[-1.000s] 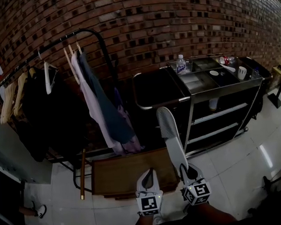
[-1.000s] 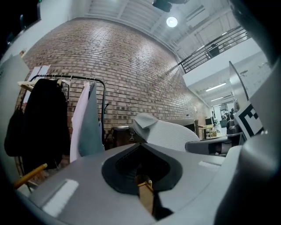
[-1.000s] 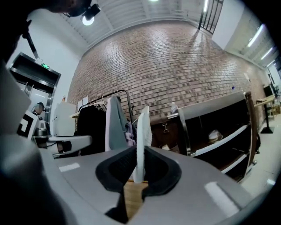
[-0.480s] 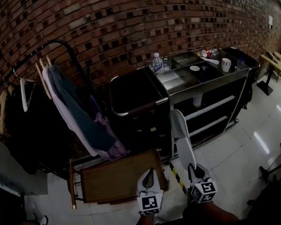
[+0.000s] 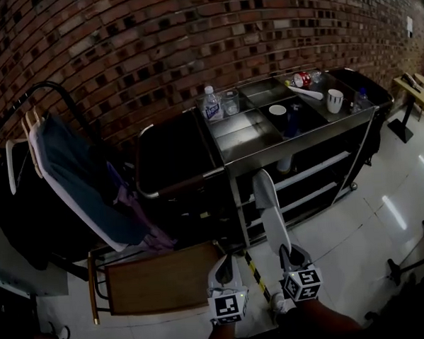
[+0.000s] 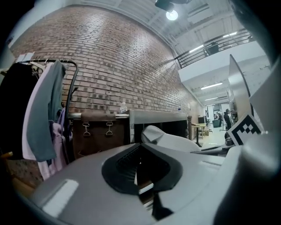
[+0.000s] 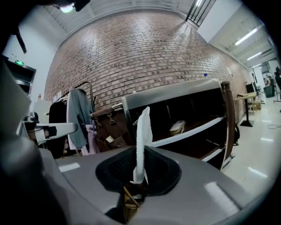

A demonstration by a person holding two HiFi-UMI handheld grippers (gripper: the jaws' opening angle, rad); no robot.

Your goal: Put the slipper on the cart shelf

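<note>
Brick wall [image 5: 156, 55] behind; steel cart [image 5: 234, 161] ahead of both grippers. Right gripper [image 5: 291, 252] clamped narrow on white slipper [image 5: 269, 212], held edge-on, its free end pointing forward at cart shelf [image 5: 318, 168], not yet on it. Left gripper [image 5: 226, 260] just beside the right, jaws together, empty. Hanging clothes [image 5: 78, 179] further left.

Rough brick wall [image 5: 156, 48]; shiny metal cart [image 5: 249, 138]; glossy tile floor [image 5: 374, 224]; matt slipper [image 5: 271, 215]

Head view: dim, underexposed; cart [image 5: 253, 138] shelves in deep shadow.
Glare: pale streaks on floor [image 5: 394, 214].
Source: bright ceiling lamp [image 6: 171, 15].
Edges: fisheye bending, black corners in gripper views.
Focus: foreground soft, wall [image 7: 131, 57] sharp.
</note>
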